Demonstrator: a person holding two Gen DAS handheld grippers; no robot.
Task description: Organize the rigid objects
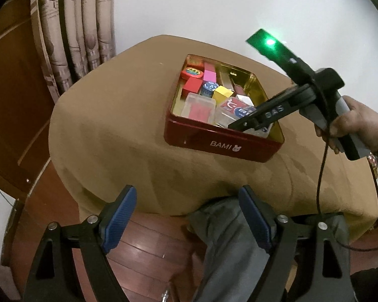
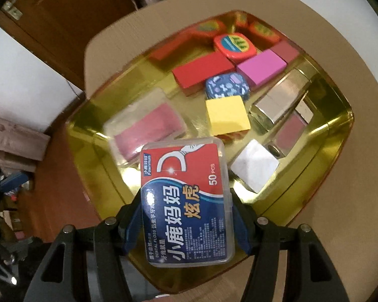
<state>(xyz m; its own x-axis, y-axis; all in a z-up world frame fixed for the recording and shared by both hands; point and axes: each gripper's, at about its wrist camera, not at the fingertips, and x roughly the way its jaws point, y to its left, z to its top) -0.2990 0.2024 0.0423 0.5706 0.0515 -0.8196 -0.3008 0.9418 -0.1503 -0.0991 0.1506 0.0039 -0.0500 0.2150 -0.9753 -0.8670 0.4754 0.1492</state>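
Only my right wrist view showed my right tool [image 2: 186, 216] pinching the clear plastic dental floss box [image 2: 189, 201] at lower centre, over the glossy gold interior of the tin [image 2: 335, 130]. My left view showed my left tool [image 1: 187, 217] spread and empty at the bottom, and the tin's red wall [image 1: 214, 138] on the tan cloth tabletop [image 1: 108, 125]. There the right tool's black arm hid most of the floss box.

A room in someone's home, I'd say.
I see patterned curtains [image 1: 73, 32], a wooden door [image 2: 70, 7], polished wood flooring [image 1: 143, 251] and a cloth-covered table [image 1: 108, 130].
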